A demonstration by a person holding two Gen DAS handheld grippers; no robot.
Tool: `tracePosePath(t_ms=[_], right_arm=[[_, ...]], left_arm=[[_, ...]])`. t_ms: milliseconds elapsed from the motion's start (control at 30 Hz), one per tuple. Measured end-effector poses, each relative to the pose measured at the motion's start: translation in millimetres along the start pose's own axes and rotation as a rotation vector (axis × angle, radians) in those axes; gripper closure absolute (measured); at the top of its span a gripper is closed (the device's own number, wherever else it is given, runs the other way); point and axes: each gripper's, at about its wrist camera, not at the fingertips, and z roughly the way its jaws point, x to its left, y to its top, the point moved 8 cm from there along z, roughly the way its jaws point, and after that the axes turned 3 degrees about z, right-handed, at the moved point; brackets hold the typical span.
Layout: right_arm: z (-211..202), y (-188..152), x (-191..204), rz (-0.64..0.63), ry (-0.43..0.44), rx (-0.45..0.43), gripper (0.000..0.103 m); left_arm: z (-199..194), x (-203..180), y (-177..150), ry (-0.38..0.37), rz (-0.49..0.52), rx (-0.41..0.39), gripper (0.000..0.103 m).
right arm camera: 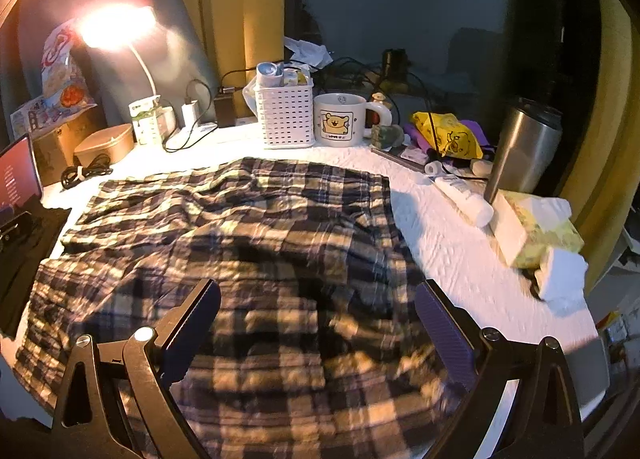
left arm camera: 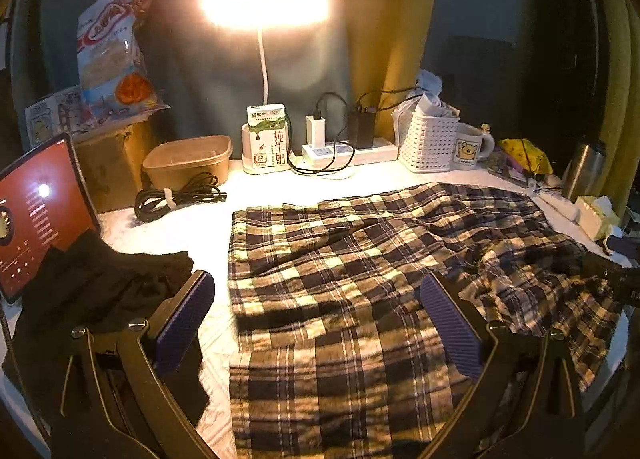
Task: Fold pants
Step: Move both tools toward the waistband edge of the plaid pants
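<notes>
The plaid pants [left arm camera: 360, 271] lie spread and rumpled across the white table cover [left arm camera: 192, 227], with folds near the middle. My left gripper [left arm camera: 316, 291] is open and empty, hovering over the near left part of the pants. In the right wrist view the pants [right arm camera: 248, 227] fill the middle of the table. My right gripper [right arm camera: 318, 295] is open and empty above their near edge. The tip of the right gripper shows at the right edge of the left wrist view [left arm camera: 612, 275].
A lit lamp [left arm camera: 264, 3], milk carton [left arm camera: 269, 139], power strip [left arm camera: 348, 151], white basket [right arm camera: 285, 115], bear mug [right arm camera: 342, 119], steel tumbler [right arm camera: 524, 147] and tissue pack [right arm camera: 536, 231] line the back and right. A tablet [left arm camera: 36, 211], dark cloth [left arm camera: 100, 283] and coiled cable [left arm camera: 176, 195] sit left.
</notes>
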Motion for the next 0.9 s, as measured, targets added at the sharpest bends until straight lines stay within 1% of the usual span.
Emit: tracePosePath(t_ms=[167, 233, 367, 500, 600, 633, 667, 800, 900], right_arm=[[19.6, 17.3, -7.3, -0.014, -0.005, 0.001, 0.004], [26.1, 24.6, -11.0, -0.017, -0.01, -0.003, 0.004], [40.6, 37.2, -15.5, -0.033, -0.018, 0.002, 0.004], [55.4, 52.2, -22.7, -0.047, -0.034, 0.005, 0.004], [66.3, 63.3, -28.3, -0.052, -0.045, 0.004, 0.005], [70.2, 67.6, -30.3, -0.053, -0.046, 0.004, 0.004], [73.7, 72.1, -32.2, -0.054, -0.048, 0.004, 0.004], [86.4, 92.5, -38.7, -0.079, -0.067, -0.005, 0.004], [95.7, 105.1, -42.2, -0.092, -0.056, -0.008, 0.004]], left_arm=[[23.2, 6.2, 6.4, 0.012, 0.003, 0.038, 0.001], [29.3, 8.4, 7.8, 0.01, 0.008, 0.044, 0.001], [54.5, 18.2, 14.2, -0.012, 0.006, 0.084, 0.002], [79.4, 32.4, 28.4, 0.014, 0.047, 0.098, 0.002], [95.3, 37.6, 31.3, 0.025, 0.065, 0.107, 0.002], [107.5, 42.9, 31.9, 0.059, 0.084, 0.114, 0.002], [113.1, 44.8, 31.8, 0.065, 0.092, 0.121, 0.002], [133.6, 53.2, 36.9, 0.055, 0.09, 0.14, 0.002], [147.9, 57.1, 42.2, 0.026, 0.083, 0.159, 0.002]])
